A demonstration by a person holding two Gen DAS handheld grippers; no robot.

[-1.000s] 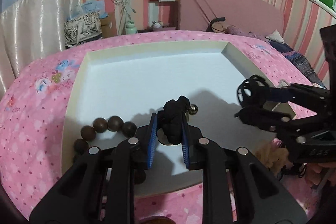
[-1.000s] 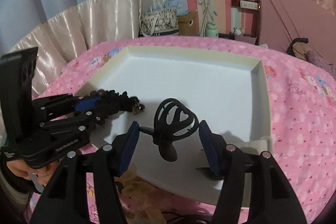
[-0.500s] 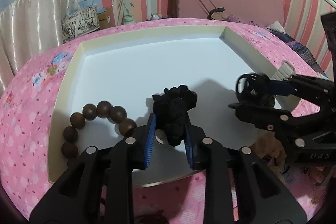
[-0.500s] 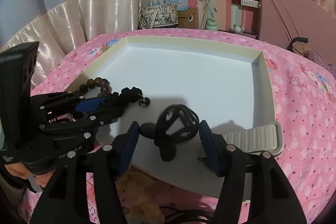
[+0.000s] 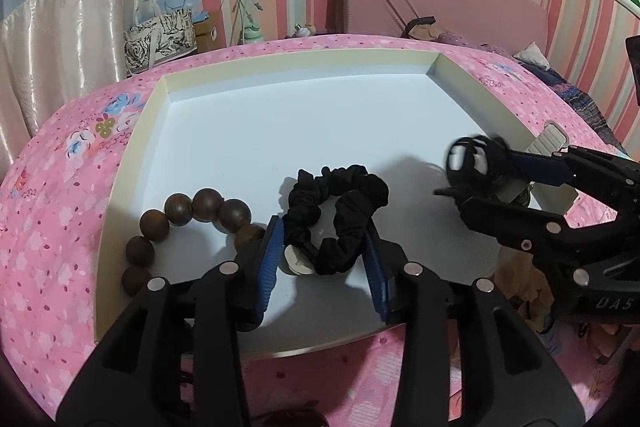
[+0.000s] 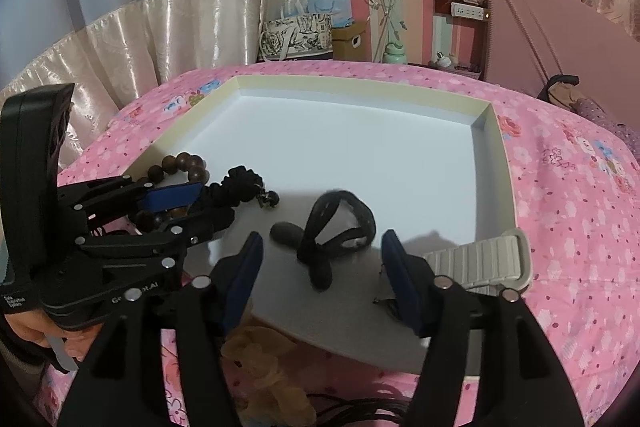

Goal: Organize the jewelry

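Note:
A black scrunchie point(image 5: 340, 211) lies slack on the white tray point(image 5: 296, 61), between the blue pads of my left gripper point(image 5: 323, 227). Its jaws are opening and no longer squeeze the scrunchie. A brown bead bracelet point(image 5: 188, 215) curls just left of it. In the right wrist view a black looped hair clip point(image 6: 336, 227), blurred, sits on the tray point(image 6: 352, 83) between the pads of my right gripper point(image 6: 322, 247). Those jaws are opening too, with a gap on each side of the clip. The left gripper point(image 6: 216, 201) and scrunchie point(image 6: 240, 185) show at the left.
A beige ribbed watch strap point(image 6: 480, 261) rests on the tray's near right rim. A tan fluffy thing point(image 6: 260, 367) lies on the pink flowered bedspread point(image 6: 580, 227) under the right gripper. A person's hand point(image 6: 28, 331) holds the left gripper. The tray's far half is bare.
Both pairs of jaws have widened. The scrunchie, bunched upright between the left pads before, has spread out flat. The clip now stands free of the right pads.

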